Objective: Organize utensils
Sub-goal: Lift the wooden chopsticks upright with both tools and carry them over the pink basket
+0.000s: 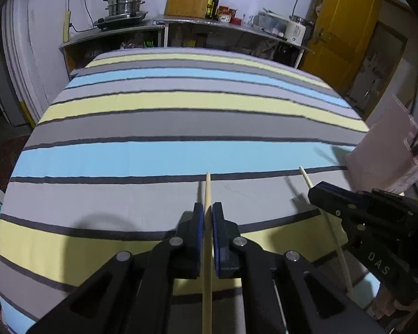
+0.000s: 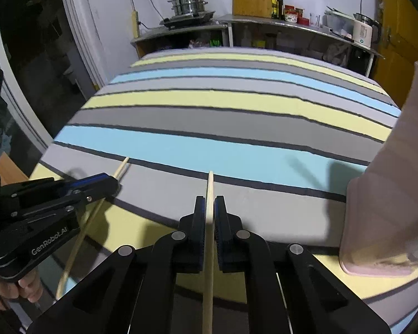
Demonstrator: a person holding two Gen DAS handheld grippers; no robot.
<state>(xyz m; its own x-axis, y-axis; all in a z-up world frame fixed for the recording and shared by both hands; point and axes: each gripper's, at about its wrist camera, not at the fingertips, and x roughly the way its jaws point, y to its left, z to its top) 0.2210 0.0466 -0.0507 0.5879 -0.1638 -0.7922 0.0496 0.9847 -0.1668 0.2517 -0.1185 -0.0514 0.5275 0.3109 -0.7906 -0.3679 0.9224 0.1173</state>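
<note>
Currently, grip: left gripper (image 1: 208, 217) holds one pale wooden chopstick (image 1: 207, 194) between narrowed blue-padded fingers (image 1: 199, 222); right gripper (image 2: 208, 208) is clamped the same way on a second pale wooden chopstick (image 2: 209, 192).
Position: both sticks are carried over the striped cloth-covered worktop (image 1: 167, 122), tips pointing forward; the tall pale pink plastic holder (image 2: 387, 194) stands just to the right.
Slip risk: each stick is pinched along a thin round shaft, so a tilt could roll or slide it out.
Collision risk: the two grippers are close together; swinging towards the holder could knock the sticks together or tip it.
Hidden: the holder's top and opening are cut off in both views.
Unclear: the sticks' rear ends run out of frame; whether either tip touches the cloth cannot be told.
</note>
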